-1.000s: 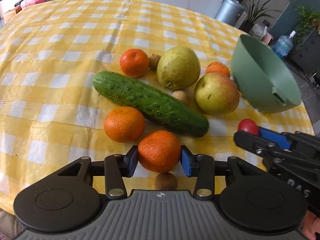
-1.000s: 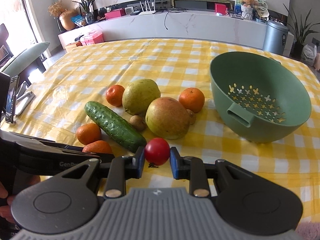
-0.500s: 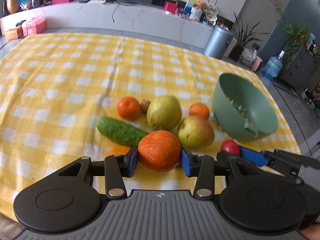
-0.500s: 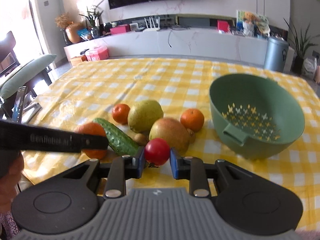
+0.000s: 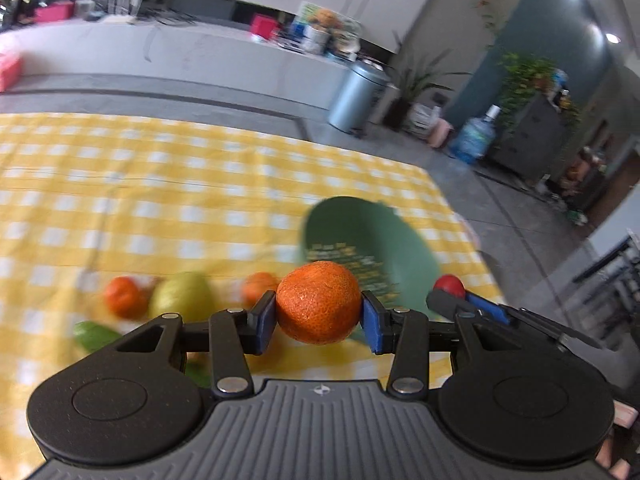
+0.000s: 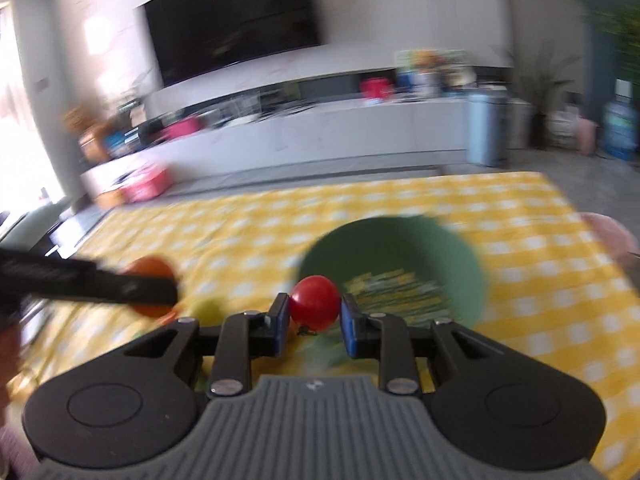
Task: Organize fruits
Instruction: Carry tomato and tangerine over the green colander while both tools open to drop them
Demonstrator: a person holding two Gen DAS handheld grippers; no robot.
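My left gripper [image 5: 319, 320] is shut on an orange tangerine [image 5: 319, 307], held up in the air above the table. My right gripper [image 6: 314, 322] is shut on a small red tomato [image 6: 315, 302], also lifted. The green colander bowl [image 5: 384, 236] stands on the yellow checked cloth just beyond both grippers; in the right wrist view the green colander bowl [image 6: 404, 248] lies straight ahead past the tomato. In the left wrist view the right gripper [image 5: 460, 300] with the red tomato [image 5: 450, 282] shows at the right. The left gripper's arm [image 6: 92, 282] with its tangerine [image 6: 154, 270] crosses the right wrist view's left side.
On the cloth, blurred, lie a tangerine [image 5: 124, 296], a yellow-green pear [image 5: 182, 298], another tangerine [image 5: 260, 286] and a cucumber [image 5: 96, 336]. The table's right edge [image 5: 460, 216] drops to a grey floor with a bin [image 5: 358, 98] and a water bottle [image 5: 474, 140].
Both grippers have risen off the cloth with their fruit and swung toward the green bowl. The fruit left on the table has dropped low in both views, and the room behind shows more.
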